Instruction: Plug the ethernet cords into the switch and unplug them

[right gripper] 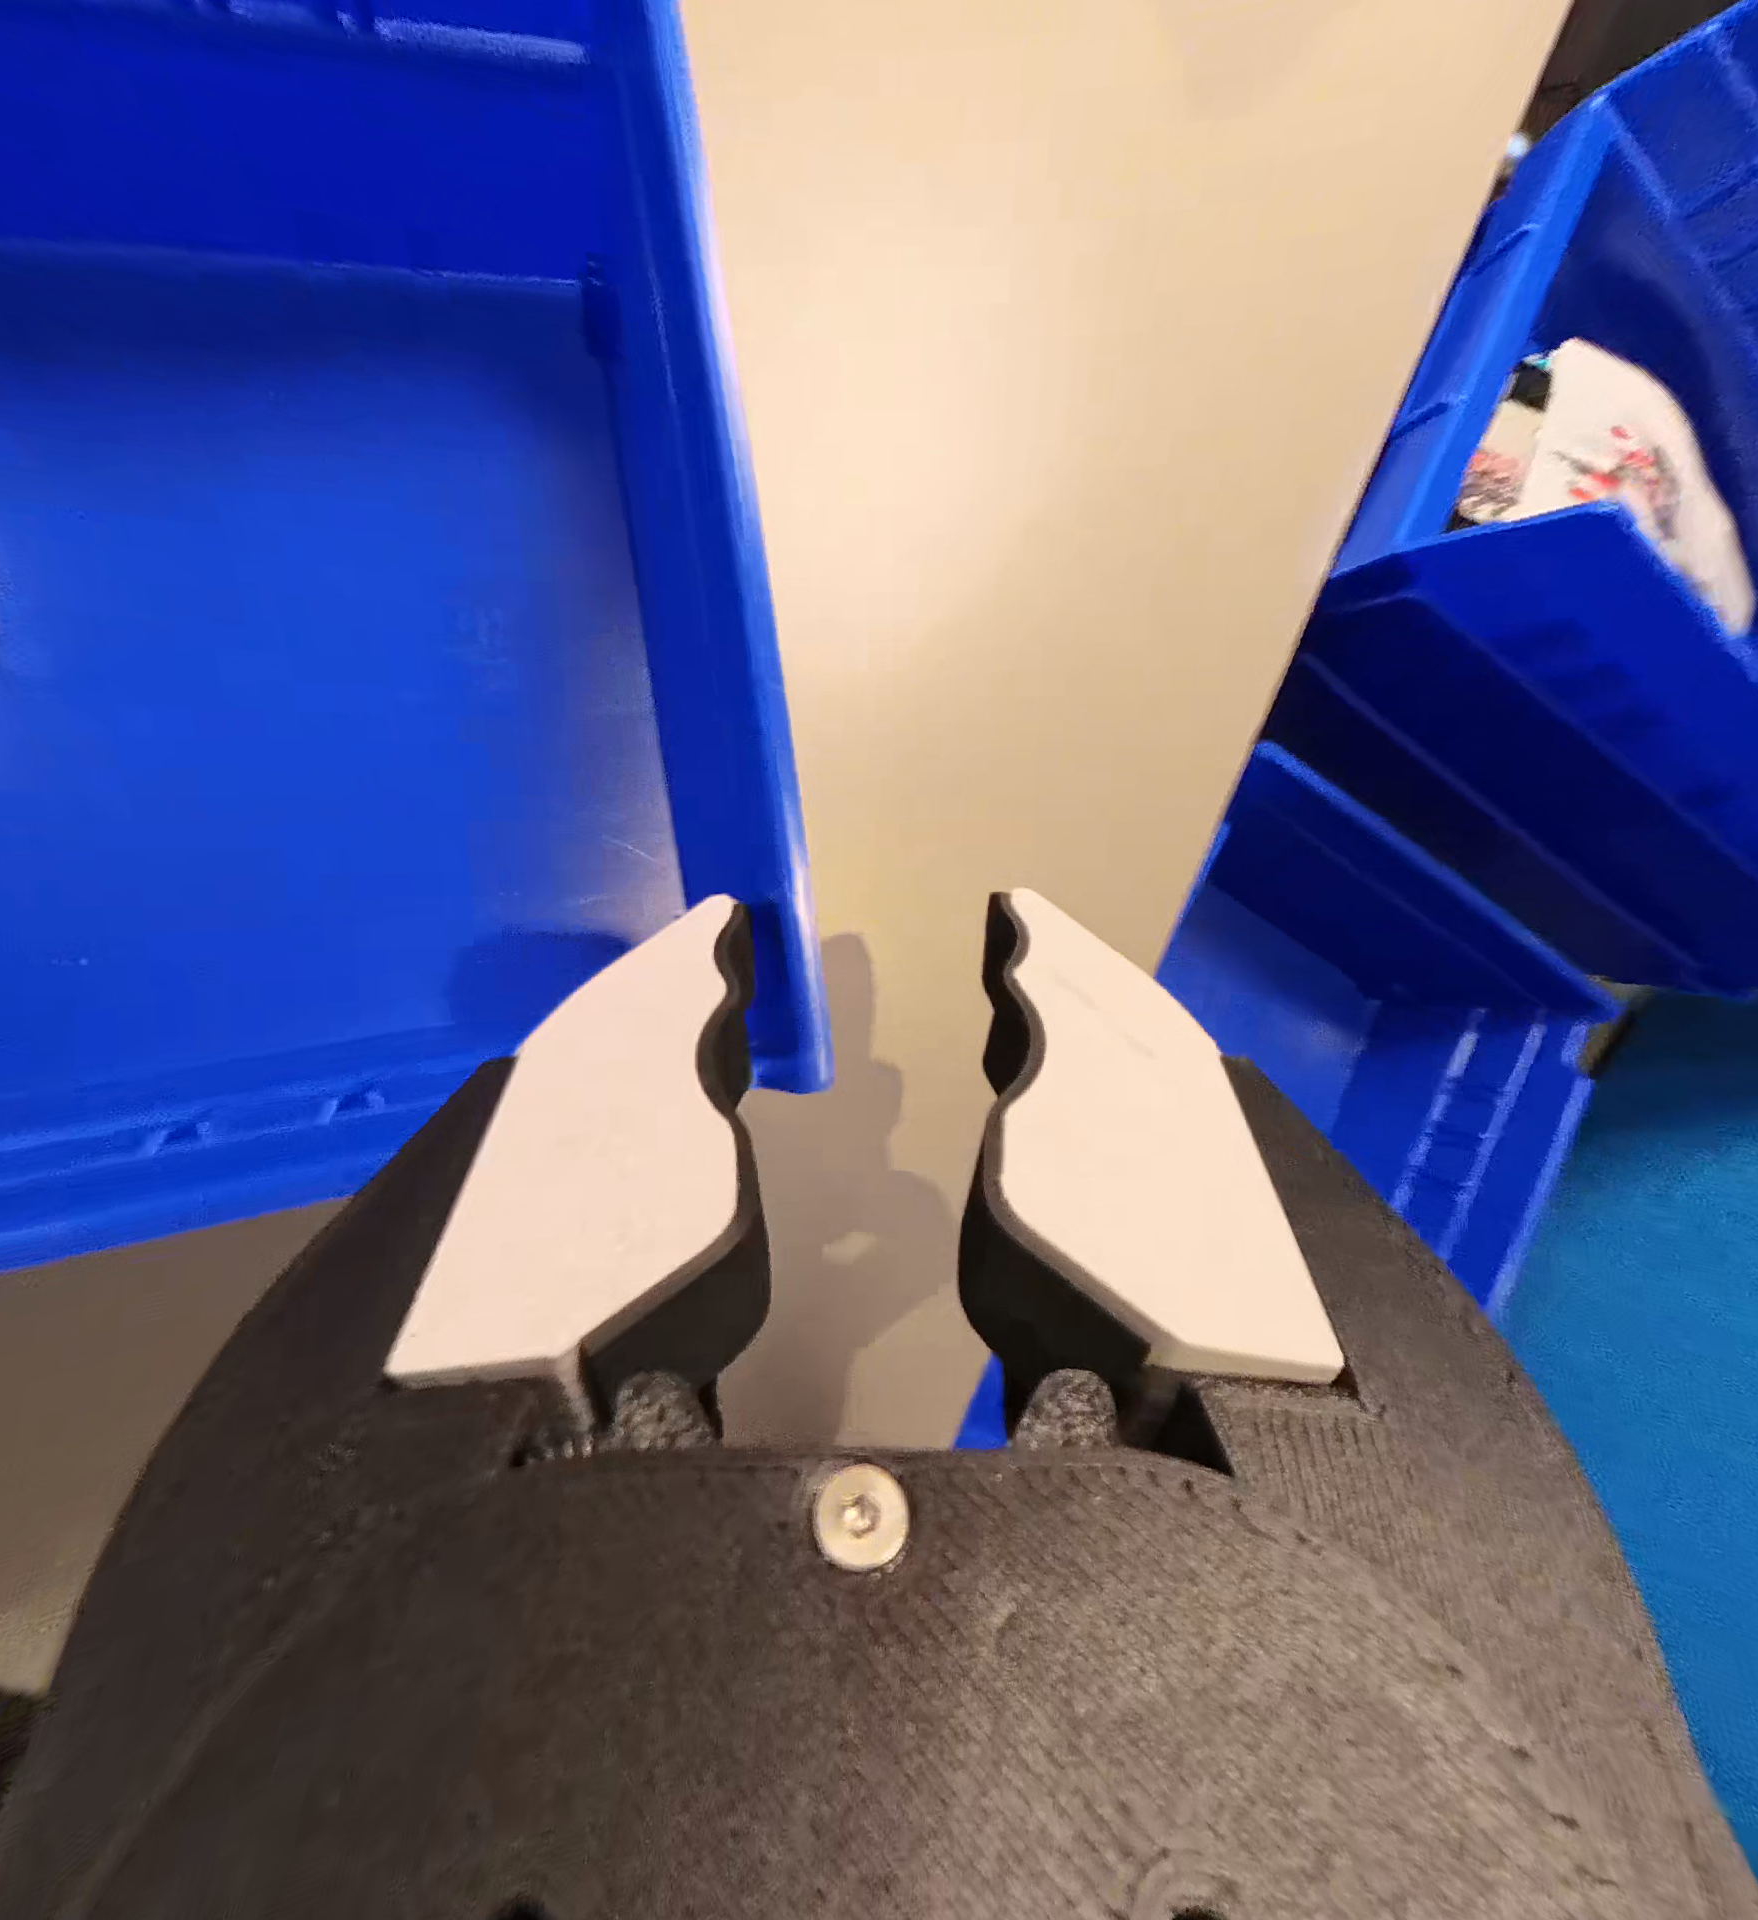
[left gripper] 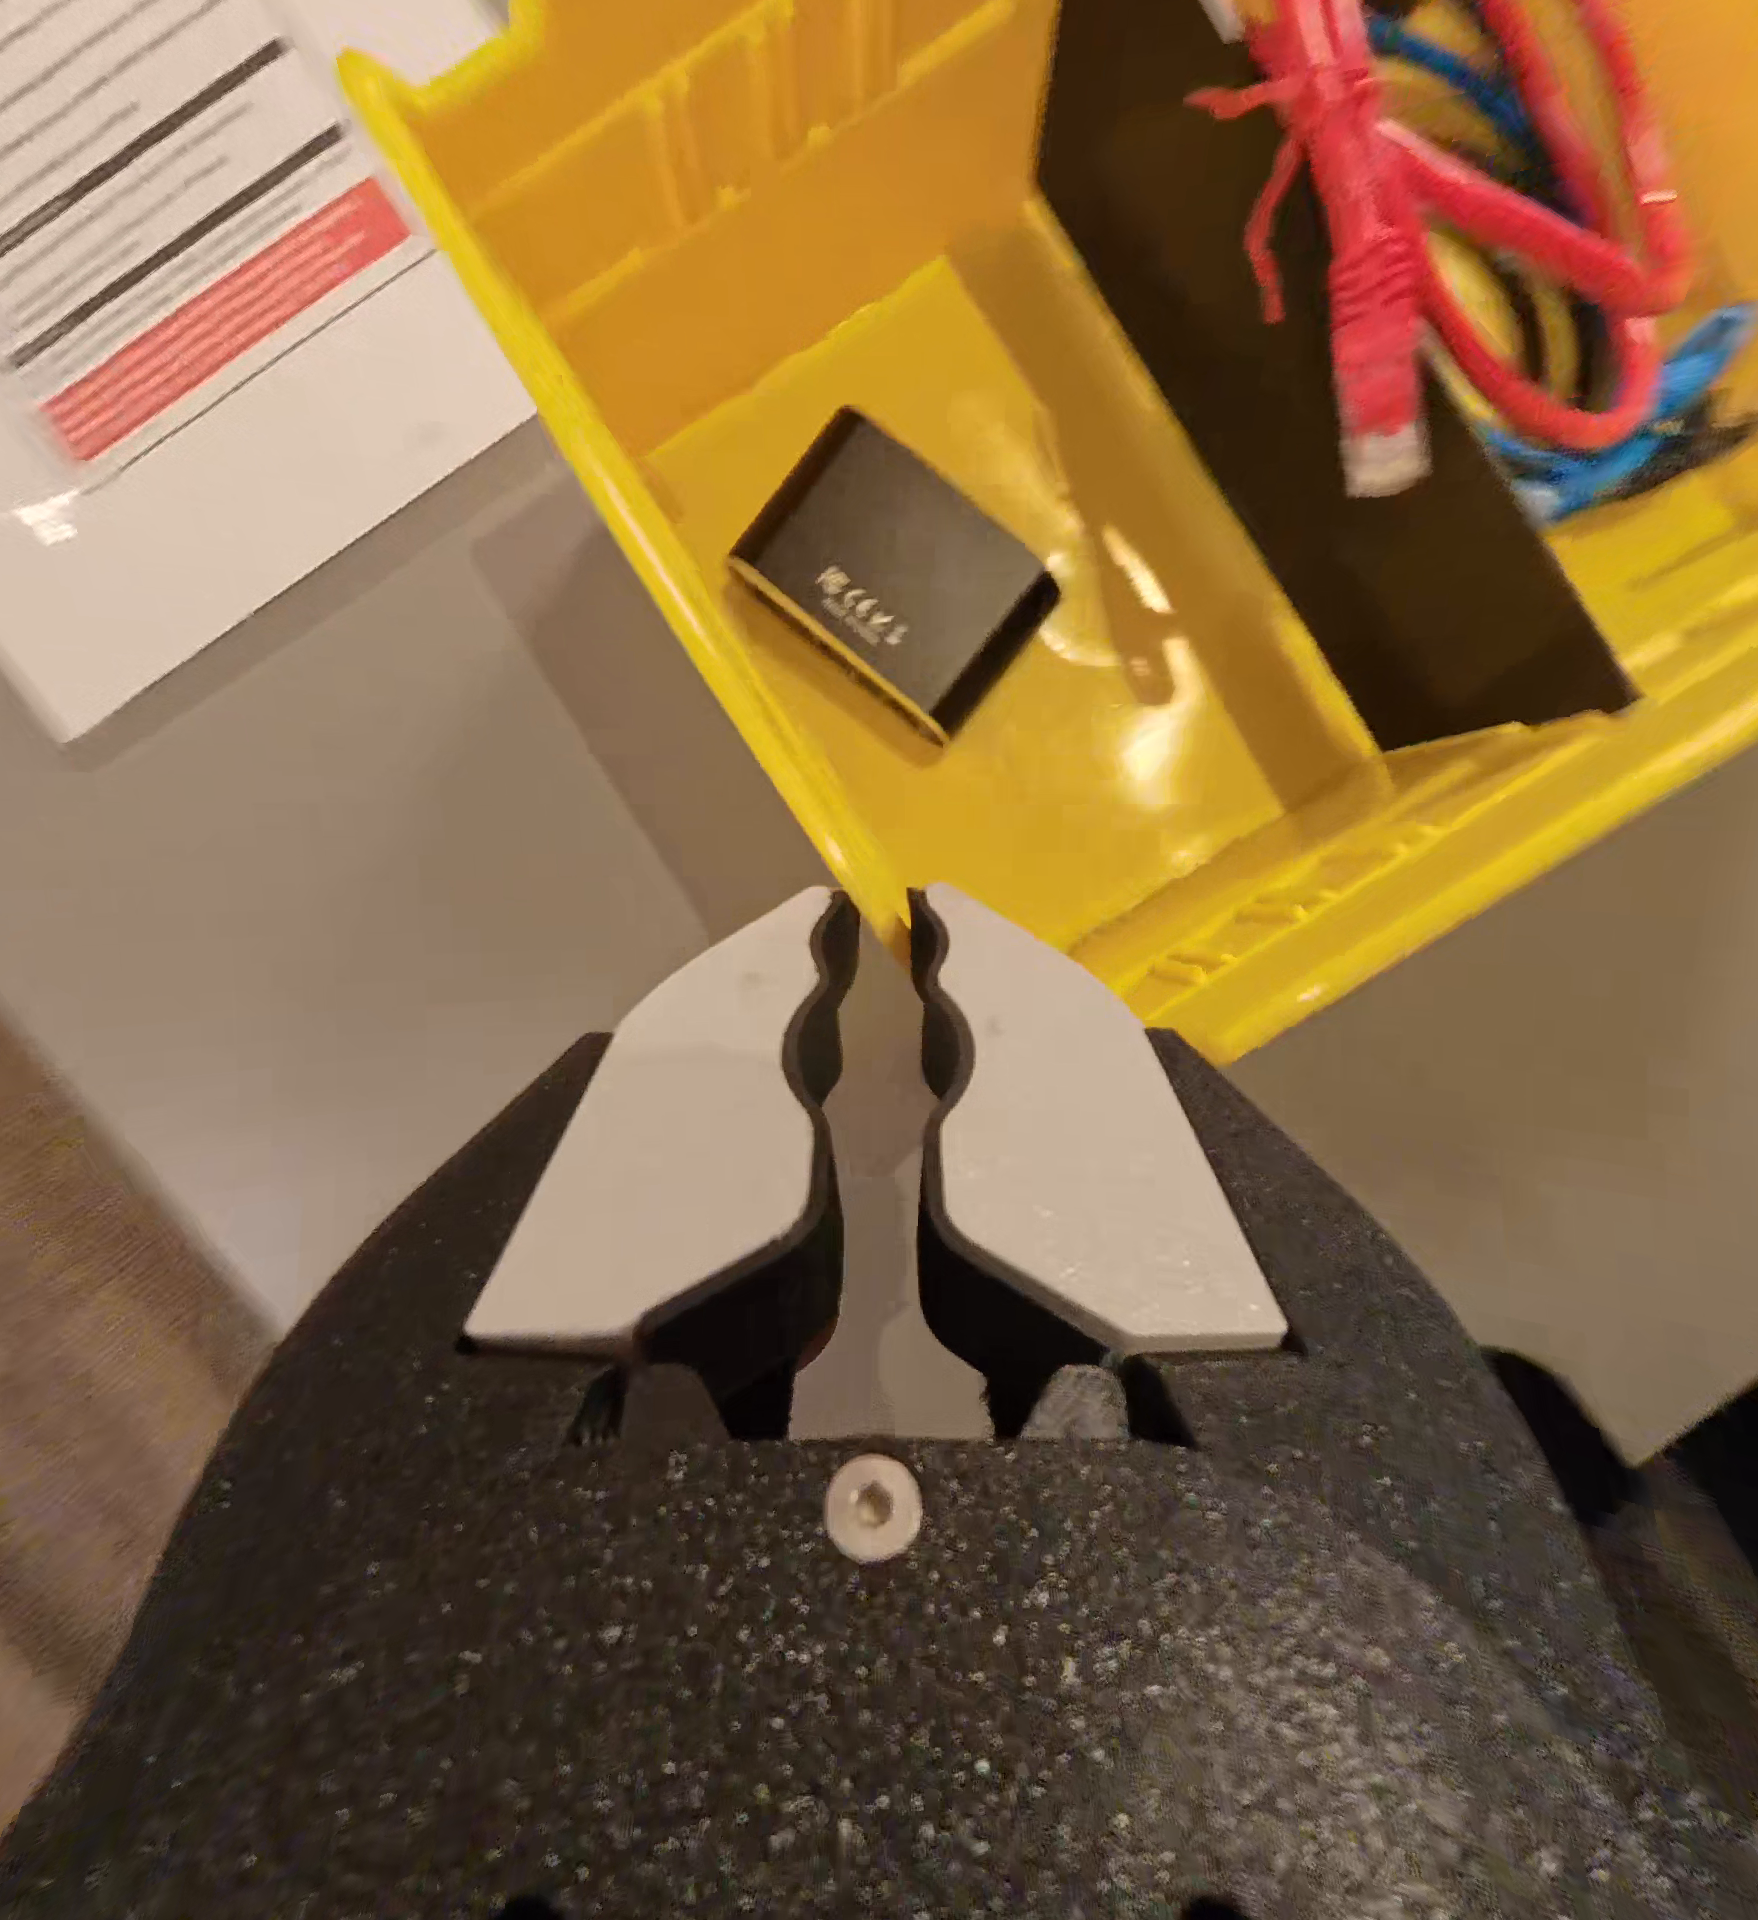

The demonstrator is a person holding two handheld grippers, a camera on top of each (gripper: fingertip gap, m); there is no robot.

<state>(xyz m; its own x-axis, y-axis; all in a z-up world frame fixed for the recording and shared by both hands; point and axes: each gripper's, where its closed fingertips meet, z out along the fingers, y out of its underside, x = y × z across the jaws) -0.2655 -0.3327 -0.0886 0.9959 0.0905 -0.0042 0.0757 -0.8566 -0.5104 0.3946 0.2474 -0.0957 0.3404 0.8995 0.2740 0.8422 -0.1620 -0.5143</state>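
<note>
One yellow bin [left gripper: 750, 260] sits on the pale bench [left gripper: 283, 935]. Inside it lies one small black box, the switch [left gripper: 890, 577]. It has pale writing on top, but that is too blurry to read. A dark divider [left gripper: 1270, 468] splits the bin. On its other side is a heap of ethernet cords [left gripper: 1540, 239] in red, blue and yellow, too tangled to count. One red cord [left gripper: 1368, 301] lies on top with its clear plug [left gripper: 1384, 457] pointing toward the camera.

The left gripper [left gripper: 883, 909] has its jaws almost together, with a thin gap and nothing in them. Their tips sit just at the corner of the yellow bin. The switch is ahead of the tips, inside the bin and apart from them. One white sheet [left gripper: 158, 312] with lines and a red band lies near the bench's far left part.

The right gripper [right gripper: 867, 914] has its jaws apart and empty. One big blue bin [right gripper: 283, 623] stands at its left, its edge just beside the left finger. More blue bins [right gripper: 1540, 779] are stacked at the right.
</note>
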